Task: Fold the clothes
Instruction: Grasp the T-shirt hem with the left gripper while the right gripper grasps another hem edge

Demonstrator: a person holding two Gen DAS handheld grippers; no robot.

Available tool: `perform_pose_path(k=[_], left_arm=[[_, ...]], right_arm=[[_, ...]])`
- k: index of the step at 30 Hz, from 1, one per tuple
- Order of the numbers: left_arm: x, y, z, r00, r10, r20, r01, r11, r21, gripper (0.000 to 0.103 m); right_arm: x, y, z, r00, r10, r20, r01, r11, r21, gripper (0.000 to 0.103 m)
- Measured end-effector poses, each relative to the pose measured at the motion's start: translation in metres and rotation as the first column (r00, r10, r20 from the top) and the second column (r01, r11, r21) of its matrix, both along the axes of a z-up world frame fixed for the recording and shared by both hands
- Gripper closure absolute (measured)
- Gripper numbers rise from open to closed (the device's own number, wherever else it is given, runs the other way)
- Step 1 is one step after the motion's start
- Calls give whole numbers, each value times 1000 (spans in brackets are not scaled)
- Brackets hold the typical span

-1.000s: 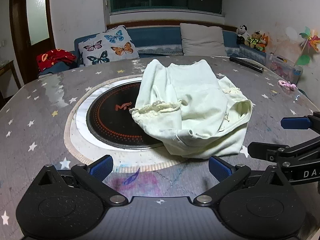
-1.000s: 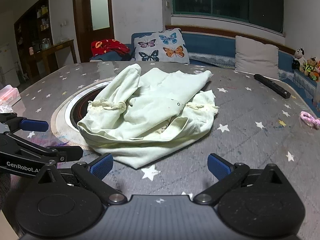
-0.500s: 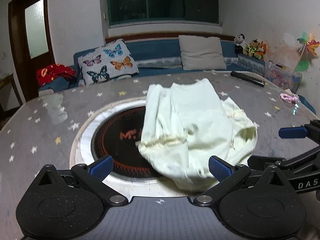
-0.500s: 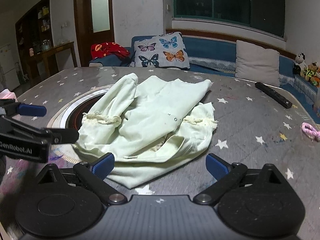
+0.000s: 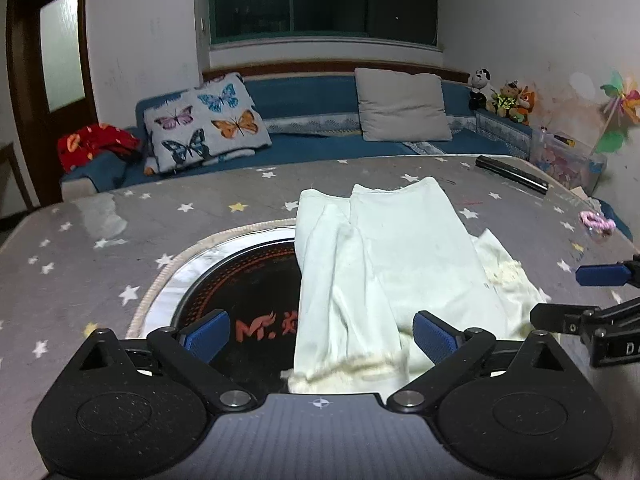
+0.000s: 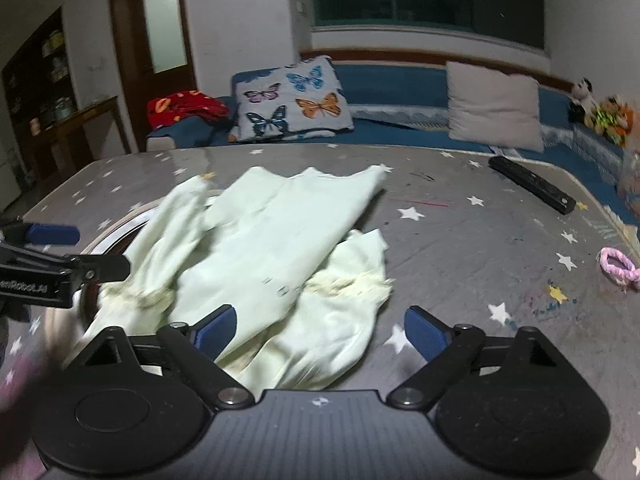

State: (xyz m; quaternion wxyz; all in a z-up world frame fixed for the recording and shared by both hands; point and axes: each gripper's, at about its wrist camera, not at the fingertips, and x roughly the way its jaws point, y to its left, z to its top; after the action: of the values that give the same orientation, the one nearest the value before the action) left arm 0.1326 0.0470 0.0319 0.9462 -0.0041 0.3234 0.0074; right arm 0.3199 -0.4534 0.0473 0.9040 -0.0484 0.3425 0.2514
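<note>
On grey star-print table (image 5: 168, 220), pale-green frayed-hem cotton garment (image 5: 400, 264) lies bunched; left gripper (image 5: 320, 330) and right gripper (image 6: 320, 326) fingers apart at near hems, probably a grasp step: close on cloth.

Two low wrist views, shared garment (image 5: 384, 264)

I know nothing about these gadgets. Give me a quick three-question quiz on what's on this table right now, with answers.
1. True or false: both grippers are open and holding nothing.
2. What lies partly over the round black cooktop: A) a butterfly cushion, B) a pale green garment, C) a remote?
3. Fill in: the pink hair tie lies on the garment's ____ side in the right wrist view.

Key:
1. True: the left gripper and right gripper both gape, with the pale green garment loose between the fingers.
2. B
3. right
</note>
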Motion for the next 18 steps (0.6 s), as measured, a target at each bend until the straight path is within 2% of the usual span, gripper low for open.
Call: perform_pose_path(k=[6, 9, 12, 14, 15, 17, 18], left_arm=[[37, 7, -7, 999, -14, -29, 14, 1000, -18, 4], [52, 10, -13, 999, -16, -46, 15, 1000, -28, 10], [65, 13, -20, 997, -24, -70, 20, 998, -56, 20], [69, 13, -23, 996, -32, -81, 26, 997, -68, 32], [71, 13, -25, 996, -35, -85, 28, 997, -73, 35], [74, 13, -28, 994, -48, -96, 39, 995, -93, 55], [75, 13, -29, 993, -56, -102, 45, 993, -105, 60]], right_arm=[[47, 3, -14, 999, -46, -27, 46, 999, -8, 22], [68, 3, -23, 997, -58, -43, 58, 998, -7, 31], [89, 3, -32, 996, -70, -59, 69, 998, -7, 39], [98, 4, -37, 995, -70, -70, 70, 998, -4, 47], [102, 4, -40, 995, -69, -77, 69, 998, -1, 49], [108, 4, -45, 994, -67, -91, 68, 998, 6, 60], [109, 5, -46, 993, -66, -98, 67, 998, 11, 61]])
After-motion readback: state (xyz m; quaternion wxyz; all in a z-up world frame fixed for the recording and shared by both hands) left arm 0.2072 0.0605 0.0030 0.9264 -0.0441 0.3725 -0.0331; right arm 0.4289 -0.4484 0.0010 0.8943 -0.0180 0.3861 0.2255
